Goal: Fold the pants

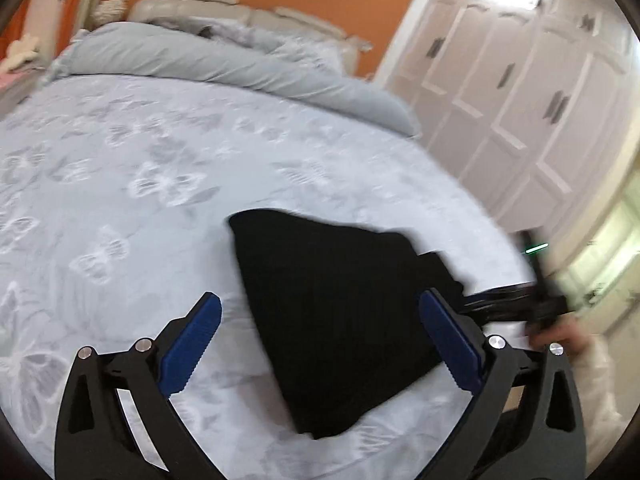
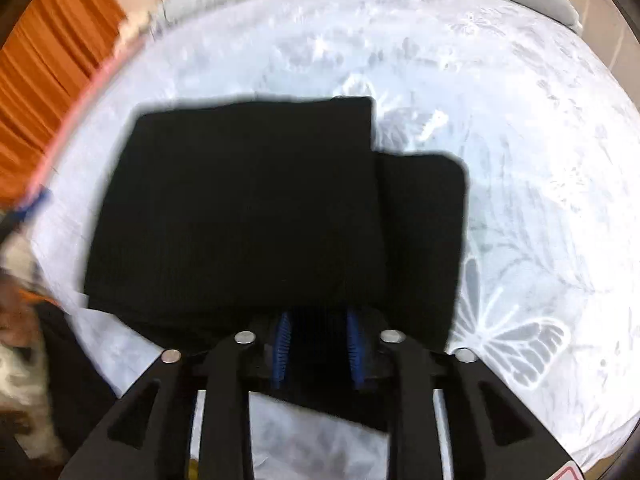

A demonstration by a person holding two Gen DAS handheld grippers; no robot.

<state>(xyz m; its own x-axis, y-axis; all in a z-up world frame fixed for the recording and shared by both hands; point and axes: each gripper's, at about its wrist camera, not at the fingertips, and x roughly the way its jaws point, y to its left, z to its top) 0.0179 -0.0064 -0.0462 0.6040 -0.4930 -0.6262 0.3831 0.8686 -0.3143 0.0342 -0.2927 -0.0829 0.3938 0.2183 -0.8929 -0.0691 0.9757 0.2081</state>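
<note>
- Tongs of the left gripper (image 1: 320, 344) stand wide apart and hold nothing; its two blue pads (image 1: 191, 346) hang above the bedsheet (image 1: 120, 184), and the near corner of the pants lies between them in the picture.
- Tongs of the right gripper (image 2: 320, 350) are drawn close together with black cloth between the two blue pads (image 2: 282, 344); they seem clamped on the near edge of the pants (image 2: 248, 208), though blur makes the contact not fully sure.
- One pair of black pants (image 1: 332, 312) lies on the bed as a flat folded bundle; in the right wrist view a narrower lower layer sticks out at its right side, so the outline has a step.
- Far and left edges of the bundle are straight and lie free on the sheet.
- Open sheet with white butterfly print spreads to the left of and beyond the pants; to the right of them, in the left wrist view, the edge of the bed is near.
- One grey duvet (image 1: 224, 68) is rolled across the head of the bed, well apart from the pants.
- One white wardrobe (image 1: 520, 92) with several panelled doors stands beside the bed, and one orange curtain (image 2: 52, 64) hangs at the other side.
</note>
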